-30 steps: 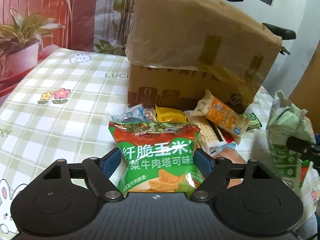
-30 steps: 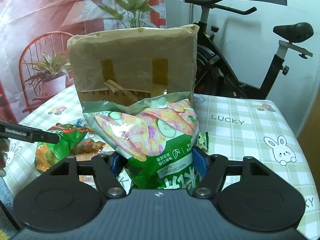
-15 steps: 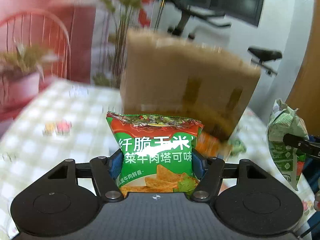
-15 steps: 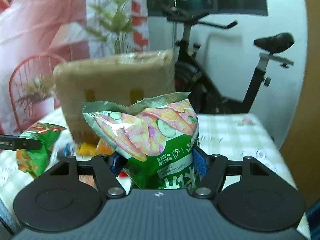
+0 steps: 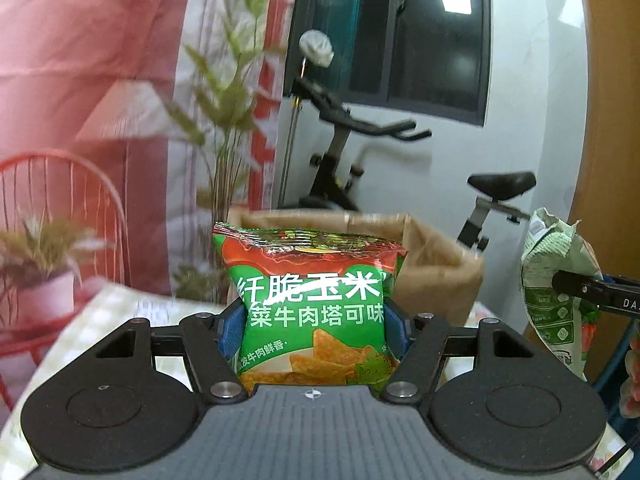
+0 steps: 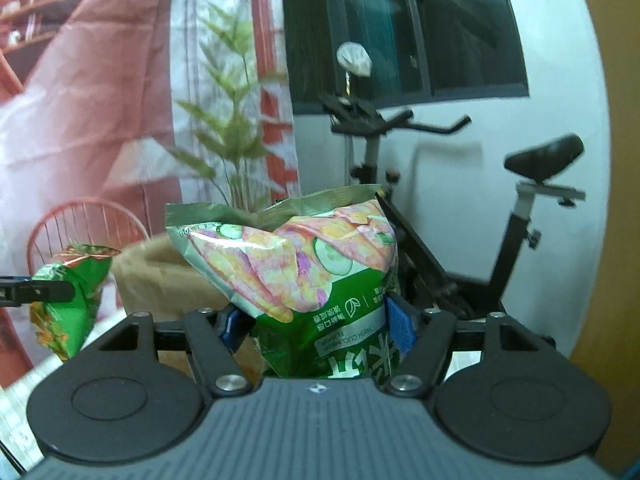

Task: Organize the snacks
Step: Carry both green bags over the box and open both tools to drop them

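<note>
Left tool grips a green-and-red foil corn-chip packet w/ white Chinese lettering; blue pads press its two sides, packet upright, lower half between the fingers, top seal above them. It is held up in the air, in front of the brown cardboard box, whose open top shows behind it. In the right wrist view the same packet hangs at far left, pinched by the left tool's black finger.

Right tool grips a larger green crisp bag w/ pink/yellow chips and cucumber slices printed on it. Print reads upside down, so the bag is inverted; crumpled end on top. Blue pad presses its right side; left pad partly hidden by the bag. Bag also off the surface, box behind and left of it. In the left wrist view this bag sits at far right, clamped by the right tool's finger.

Pale green checked tablecloth on the surface shows low left, blurred. Bkgd: black exercise bike, dark window, tall leafy plant, red wire chair, pink-red printed curtain.
</note>
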The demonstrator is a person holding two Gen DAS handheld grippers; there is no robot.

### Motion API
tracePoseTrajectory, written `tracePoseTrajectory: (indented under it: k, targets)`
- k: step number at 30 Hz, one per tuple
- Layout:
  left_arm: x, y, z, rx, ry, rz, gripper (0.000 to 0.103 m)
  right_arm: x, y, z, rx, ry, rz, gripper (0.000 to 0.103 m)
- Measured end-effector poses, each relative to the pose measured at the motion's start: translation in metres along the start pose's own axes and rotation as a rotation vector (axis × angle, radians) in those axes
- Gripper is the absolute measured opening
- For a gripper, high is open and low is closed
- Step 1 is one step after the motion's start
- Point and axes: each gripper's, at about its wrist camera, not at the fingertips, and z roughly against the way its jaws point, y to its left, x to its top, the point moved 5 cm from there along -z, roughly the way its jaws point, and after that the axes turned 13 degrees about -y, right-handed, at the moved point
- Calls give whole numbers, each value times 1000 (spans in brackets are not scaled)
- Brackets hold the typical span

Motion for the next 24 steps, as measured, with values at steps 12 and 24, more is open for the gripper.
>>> tracePoseTrajectory:
  k: [12,24]
  targets:
    - [66,-9,-75,-45,-94,-48,70,73,29,-79,198,-198,28,70]
    - [53,-3,-151,-42,-2,-71,70,41,37,-188,245,-144,-45,70]
